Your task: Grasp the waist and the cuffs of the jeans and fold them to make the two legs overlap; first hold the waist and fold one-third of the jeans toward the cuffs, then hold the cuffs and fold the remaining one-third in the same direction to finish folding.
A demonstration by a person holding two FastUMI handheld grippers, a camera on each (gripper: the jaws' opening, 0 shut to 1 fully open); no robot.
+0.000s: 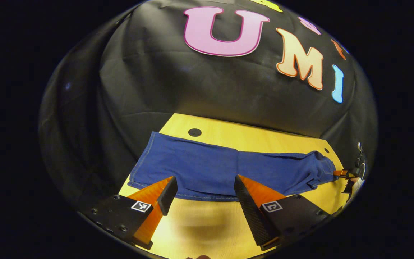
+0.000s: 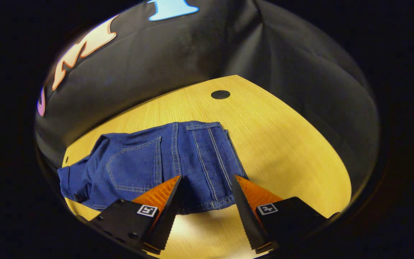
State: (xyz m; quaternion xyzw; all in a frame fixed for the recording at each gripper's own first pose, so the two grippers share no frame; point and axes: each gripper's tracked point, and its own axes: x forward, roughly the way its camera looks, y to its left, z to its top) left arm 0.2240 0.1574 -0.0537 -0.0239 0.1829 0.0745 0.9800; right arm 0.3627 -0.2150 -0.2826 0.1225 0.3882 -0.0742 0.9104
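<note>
Blue jeans [image 1: 210,165] lie flat across the yellow table [image 1: 199,223], cuffs to the left and waist to the right. My left gripper [image 1: 204,180] stands open just above their near edge, somewhat toward the cuff side, with cloth showing between its orange fingers [image 1: 156,190]. In the right gripper view the waist end of the jeans [image 2: 192,158] lies ahead, back pocket [image 2: 135,165] facing up. My right gripper [image 2: 207,178] is open, with its jaws on either side of the near edge of that end. The same right gripper [image 1: 349,174] appears far off at the waist end.
A black round cap [image 1: 194,132] sits in the tabletop behind the jeans, also seen as the cap [image 2: 220,94] beyond the waist. Bare table [image 2: 286,144] spreads to the right of the waist. The black cloth wall [image 1: 192,90] closes off the table's back and sides.
</note>
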